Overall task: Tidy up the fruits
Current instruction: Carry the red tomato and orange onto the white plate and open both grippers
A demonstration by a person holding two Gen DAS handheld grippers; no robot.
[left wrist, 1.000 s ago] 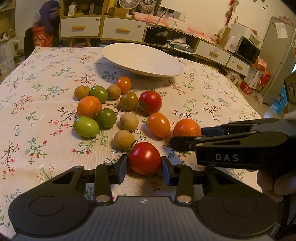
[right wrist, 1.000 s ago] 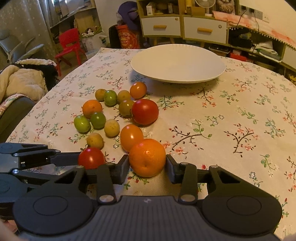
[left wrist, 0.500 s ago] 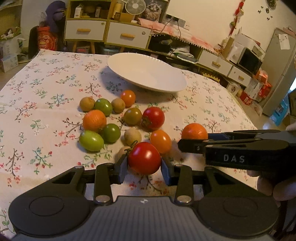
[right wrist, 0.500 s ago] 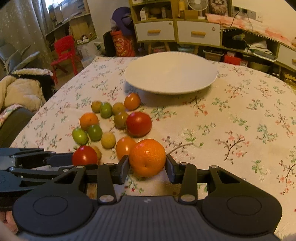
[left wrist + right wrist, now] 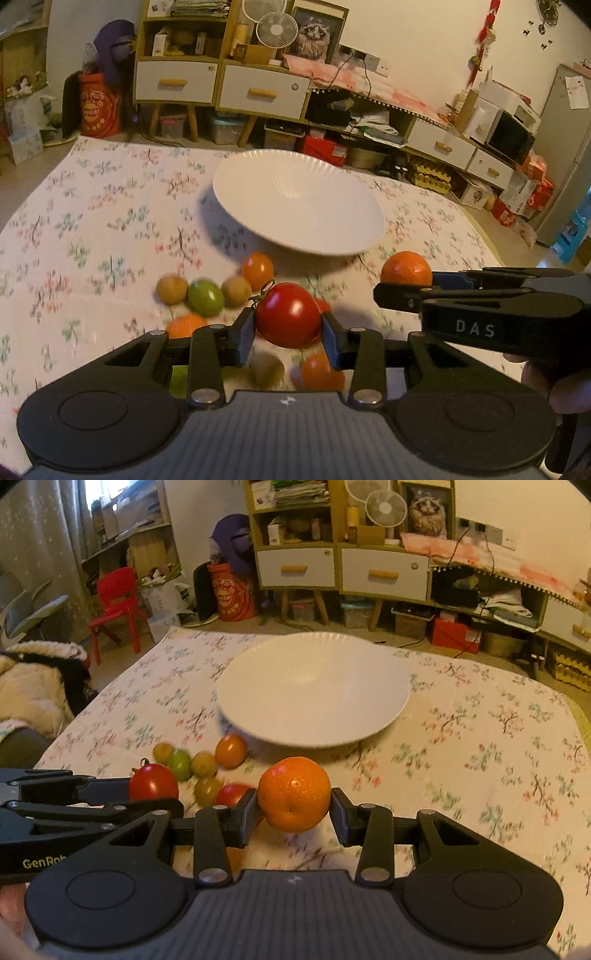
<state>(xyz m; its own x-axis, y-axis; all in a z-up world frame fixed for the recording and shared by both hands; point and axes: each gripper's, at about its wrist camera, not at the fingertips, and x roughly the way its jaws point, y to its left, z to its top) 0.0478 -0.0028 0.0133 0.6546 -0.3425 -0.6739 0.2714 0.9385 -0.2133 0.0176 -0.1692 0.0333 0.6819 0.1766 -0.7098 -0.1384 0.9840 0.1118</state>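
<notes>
My left gripper [image 5: 288, 334] is shut on a red tomato [image 5: 288, 315], held above the floral tablecloth. My right gripper [image 5: 294, 812] is shut on an orange [image 5: 294, 794], also off the table. In the left wrist view the orange [image 5: 406, 267] shows at the right, in the other gripper's tips. In the right wrist view the tomato [image 5: 153, 781] shows at the left. A wide white plate [image 5: 299, 212] [image 5: 314, 686] stands beyond both. Several small fruits, green [image 5: 205, 297], brown and orange [image 5: 258, 271], lie on the cloth below and between.
The table [image 5: 498, 738] has bare cloth to the right of the plate and at the far left. A red chair [image 5: 118, 602] and padded seat stand off the table's left side. Cabinets and shelves line the far wall.
Both grippers have risen with their fruit and moved toward the plate. The loose fruits have slid down in both views, and the plate looks nearer.
</notes>
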